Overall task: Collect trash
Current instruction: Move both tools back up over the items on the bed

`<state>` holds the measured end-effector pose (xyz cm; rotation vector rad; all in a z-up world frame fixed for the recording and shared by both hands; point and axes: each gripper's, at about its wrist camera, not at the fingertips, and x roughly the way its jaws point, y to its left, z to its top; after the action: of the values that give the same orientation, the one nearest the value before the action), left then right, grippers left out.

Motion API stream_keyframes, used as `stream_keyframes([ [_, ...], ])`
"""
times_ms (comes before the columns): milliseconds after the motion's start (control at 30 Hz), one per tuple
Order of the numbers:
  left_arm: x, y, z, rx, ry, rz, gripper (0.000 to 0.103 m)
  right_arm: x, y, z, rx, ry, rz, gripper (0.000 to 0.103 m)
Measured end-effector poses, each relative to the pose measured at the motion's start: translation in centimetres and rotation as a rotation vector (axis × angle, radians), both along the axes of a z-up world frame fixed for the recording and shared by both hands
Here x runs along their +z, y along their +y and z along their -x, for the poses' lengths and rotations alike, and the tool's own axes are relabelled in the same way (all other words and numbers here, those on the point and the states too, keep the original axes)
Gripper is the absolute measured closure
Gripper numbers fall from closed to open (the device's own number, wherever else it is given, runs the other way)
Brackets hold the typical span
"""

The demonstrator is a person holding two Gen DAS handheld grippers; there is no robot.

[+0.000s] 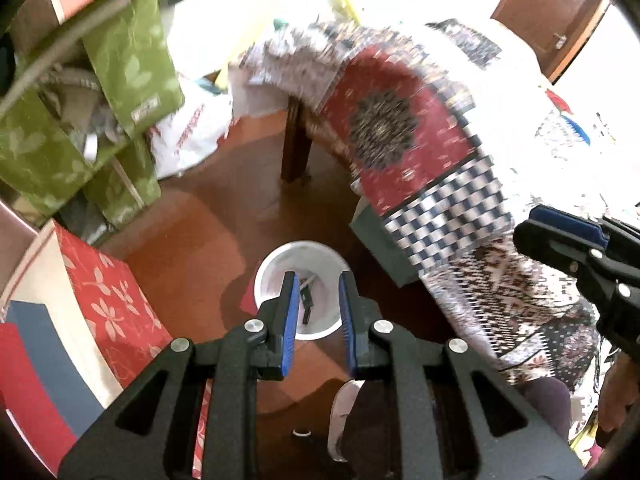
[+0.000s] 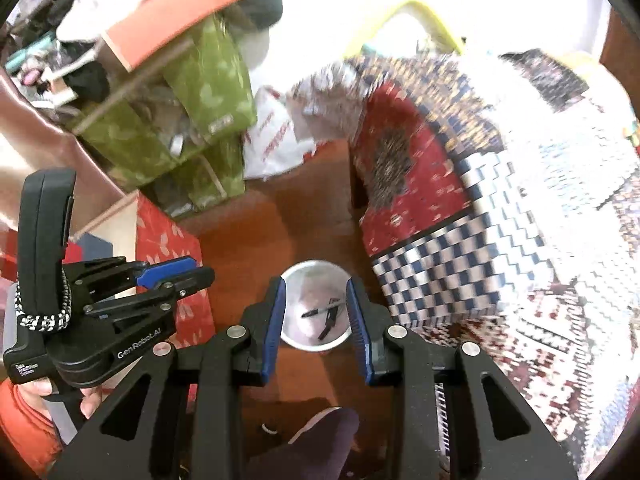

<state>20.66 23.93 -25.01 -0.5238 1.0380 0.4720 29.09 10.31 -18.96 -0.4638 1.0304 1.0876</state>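
A white round bin (image 1: 272,276) stands on the brown floor below both grippers; it also shows in the right wrist view (image 2: 298,280). Dark items, a pen (image 2: 322,311) among them, lie inside it. My left gripper (image 1: 319,280) hangs open and empty above the bin; from the right wrist view it (image 2: 192,276) appears at the left, seen from the side. My right gripper (image 2: 316,286) is open and empty above the bin; in the left wrist view it (image 1: 532,228) enters from the right.
A table draped in a patterned red, blue and white cloth (image 1: 400,128) stands to the right, its dark leg (image 1: 296,140) near the bin. Green fabric boxes (image 1: 128,60), a red floral box (image 1: 116,304) and a white plastic bag (image 1: 188,132) crowd the left. A shoe (image 1: 342,416) is below.
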Motion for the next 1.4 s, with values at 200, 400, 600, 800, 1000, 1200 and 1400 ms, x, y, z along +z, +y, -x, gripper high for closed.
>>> stream_keyframes([
  [200, 6.0, -3.9, 0.2, -0.058, -0.085, -0.083, 0.084, 5.5, -4.9, 0.2, -0.075, -0.086, -0.104, 0.075],
  [400, 10.4, -8.4, -0.7, -0.126, -0.162, -0.138, 0.084, 9.7, -10.7, -0.1, -0.166, -0.183, -0.182, 0.075],
  [600, 13.8, -14.3, -3.4, -0.219, -0.238, -0.169, 0.084, 12.8, -17.6, -1.4, -0.289, -0.248, -0.234, 0.074],
  [800, 15.8, -20.4, -6.6, -0.325, -0.285, -0.201, 0.062, 14.7, -24.4, -2.8, -0.435, -0.365, -0.264, 0.048],
  [1000, 16.0, -25.0, -10.6, -0.397, -0.309, -0.175, 0.047, 15.2, -30.1, -5.5, -0.561, -0.429, -0.239, 0.048],
  [1200, 14.8, -28.7, -15.3, -0.477, -0.288, -0.164, 0.047, 14.3, -34.6, -8.3, -0.645, -0.476, -0.195, 0.048],
  [1400, 12.7, -31.3, -20.3, -0.537, -0.269, -0.138, 0.047, 12.1, -38.4, -12.6, -0.729, -0.448, -0.149, 0.048],
])
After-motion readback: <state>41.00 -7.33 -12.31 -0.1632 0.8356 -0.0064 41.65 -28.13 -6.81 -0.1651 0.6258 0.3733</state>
